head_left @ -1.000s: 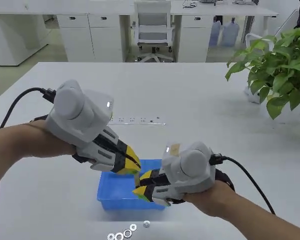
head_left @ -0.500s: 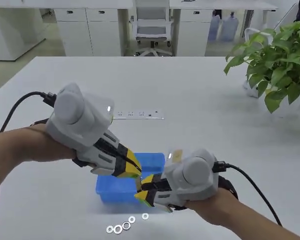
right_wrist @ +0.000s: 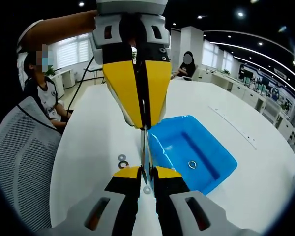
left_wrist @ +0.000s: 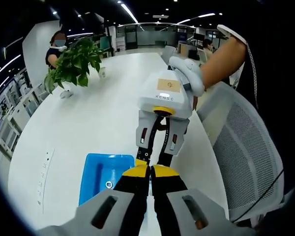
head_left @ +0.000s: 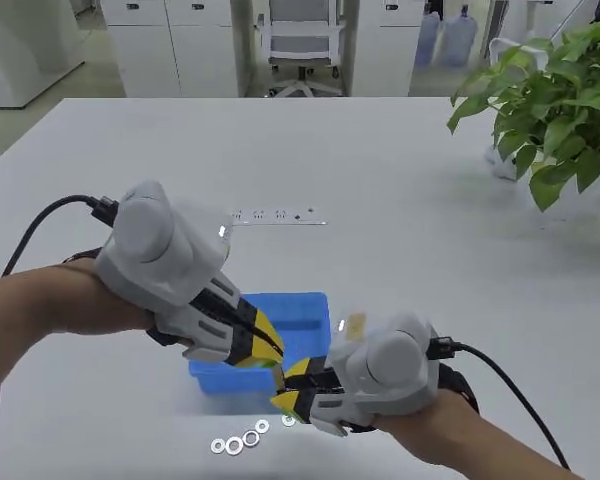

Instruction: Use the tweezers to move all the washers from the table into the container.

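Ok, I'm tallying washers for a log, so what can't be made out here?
Right gripper view: tips of the tweezers end between the jaws of the right gripper; whether they grip a washer is unclear.
Head view: the left gripper covers part of the container floor.
Head view: washers small, one half under the right gripper.

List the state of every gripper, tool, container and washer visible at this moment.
left gripper, shut on one end of the tweezers
right gripper, shut on the other end
tweezers, gripped by both grippers
blue container, upright, open, holding one washer
loose washers, lying flat on the table beside the container
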The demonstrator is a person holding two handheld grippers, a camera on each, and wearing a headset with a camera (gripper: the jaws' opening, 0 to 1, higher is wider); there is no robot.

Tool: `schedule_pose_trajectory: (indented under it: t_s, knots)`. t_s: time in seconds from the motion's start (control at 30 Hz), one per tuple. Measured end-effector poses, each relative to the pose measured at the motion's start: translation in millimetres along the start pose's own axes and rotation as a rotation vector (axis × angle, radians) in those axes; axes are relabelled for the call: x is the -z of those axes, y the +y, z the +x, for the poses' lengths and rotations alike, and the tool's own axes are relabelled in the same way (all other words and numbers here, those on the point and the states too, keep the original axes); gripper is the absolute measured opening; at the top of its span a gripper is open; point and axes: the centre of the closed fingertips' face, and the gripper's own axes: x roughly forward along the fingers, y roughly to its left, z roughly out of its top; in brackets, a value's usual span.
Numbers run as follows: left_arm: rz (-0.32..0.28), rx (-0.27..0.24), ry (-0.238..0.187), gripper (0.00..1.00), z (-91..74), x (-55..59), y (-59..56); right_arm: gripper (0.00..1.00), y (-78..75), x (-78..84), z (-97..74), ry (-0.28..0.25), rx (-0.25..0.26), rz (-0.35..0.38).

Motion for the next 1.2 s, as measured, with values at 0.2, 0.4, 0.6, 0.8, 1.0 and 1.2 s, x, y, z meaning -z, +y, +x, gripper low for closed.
schedule_pose_trajectory:
  t_s: [0.2,0.4,0.6,0.8,1.0,1.2]
  knots:
    - [-0.009,0.016,0.007,0.05,7.0,6.2,-3.5,0.12,4.0,9.9,4.2,0.006,-0.005,0.008]
    - [-0.016,0.028,0.012,0.05,12.6,11.0,-5.7,0.12,6.7,16.4,7.7,0.018,-0.011,0.008]
    - [-0.020,0.031,0.016,0.05,14.4,13.9,-5.2,0.12,6.0,19.0,10.3,0.021,-0.009,0.003]
    - [-0.023,0.036,0.019,0.05,16.9,16.9,-5.0,0.12,6.1,21.9,13.0,0.022,-0.010,0.006]
    - [-0.025,0.039,0.019,0.05,19.0,18.0,-4.6,0.12,5.2,24.6,14.3,0.021,-0.007,0.006]
    - [-0.028,0.046,0.018,0.05,18.9,17.3,-3.2,0.12,4.6,25.4,14.0,0.021,-0.008,0.013]
